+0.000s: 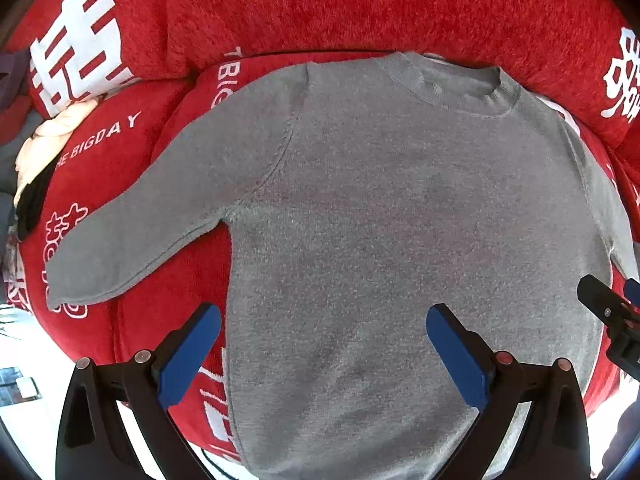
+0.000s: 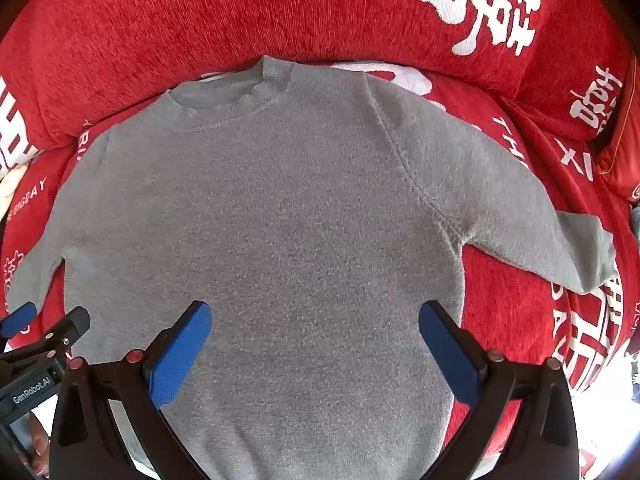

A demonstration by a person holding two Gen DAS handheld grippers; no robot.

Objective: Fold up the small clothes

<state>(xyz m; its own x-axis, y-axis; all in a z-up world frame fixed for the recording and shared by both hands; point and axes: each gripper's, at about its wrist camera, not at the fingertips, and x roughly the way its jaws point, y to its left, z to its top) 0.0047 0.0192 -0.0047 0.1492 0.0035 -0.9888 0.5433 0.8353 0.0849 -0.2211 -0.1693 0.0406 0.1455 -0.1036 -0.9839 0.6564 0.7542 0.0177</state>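
While both sets of jaws hang wide apart, nothing between them, left gripper (image 1: 323, 354) & right gripper (image 2: 315, 350) hover over the hem end of the grey sweater (image 1: 380, 220) — spread flat on red sofa cover (image 1: 320, 4). Best start, I'd judge: sleeves inward, pinching cuffs at edge. Free room both sides; backrest close behind collar (image 2: 228, 100).

Place: a home, most likely a living room.
Seating: a sofa (image 2: 160, 20) in red chenille covers printed with white characters and English words.
Cushions: padded backrests along the far side.
Clutter: loose clothes (image 1: 48, 136) piled at far left.
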